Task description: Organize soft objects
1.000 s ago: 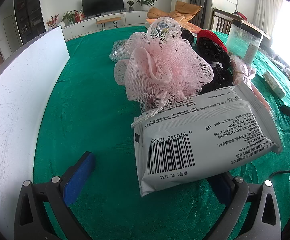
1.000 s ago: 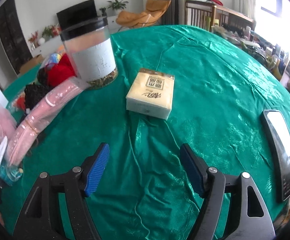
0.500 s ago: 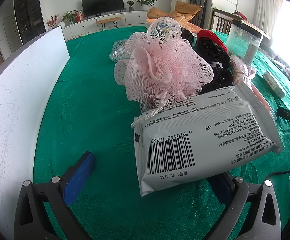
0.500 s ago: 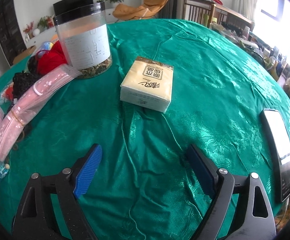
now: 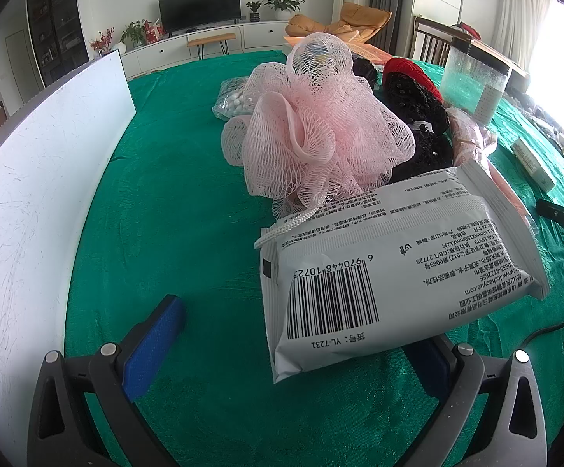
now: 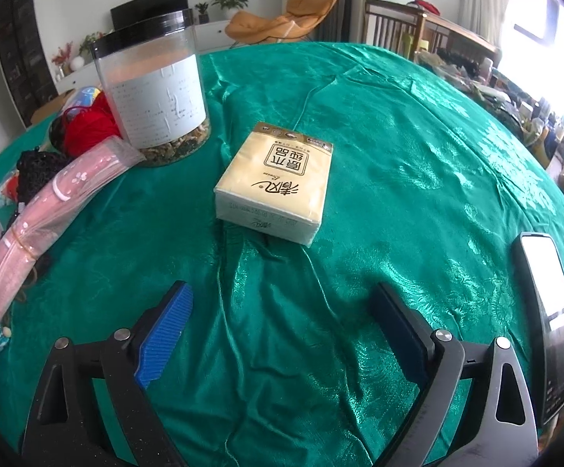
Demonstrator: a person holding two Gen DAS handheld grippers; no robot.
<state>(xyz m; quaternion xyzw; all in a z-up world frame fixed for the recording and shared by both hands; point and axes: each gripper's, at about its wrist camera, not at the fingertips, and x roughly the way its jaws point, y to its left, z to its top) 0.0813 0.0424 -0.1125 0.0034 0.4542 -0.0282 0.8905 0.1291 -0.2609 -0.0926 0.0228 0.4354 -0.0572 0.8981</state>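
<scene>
Green cloth covers your worktop (image 6: 398,124). Your right claw (image 6: 282,311) has just been opening and gapes empty before the yellow tissue pack (image 6: 274,186). Your left claw (image 5: 297,342) stands apart beside the grey wipes pack (image 5: 391,264).

A pink mesh pouf (image 5: 313,132) sits upper centre on the green surface (image 5: 173,202), a grey-white packet (image 5: 394,272) with a barcode leaning against it at right centre. A yellow tissue pack (image 6: 276,183) lies flat, mid-frame; a pink bagged cloth (image 6: 48,202) slants at left

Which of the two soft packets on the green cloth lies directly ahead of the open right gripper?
The yellow tissue pack; the pink sleeve lies far to its left.
</scene>
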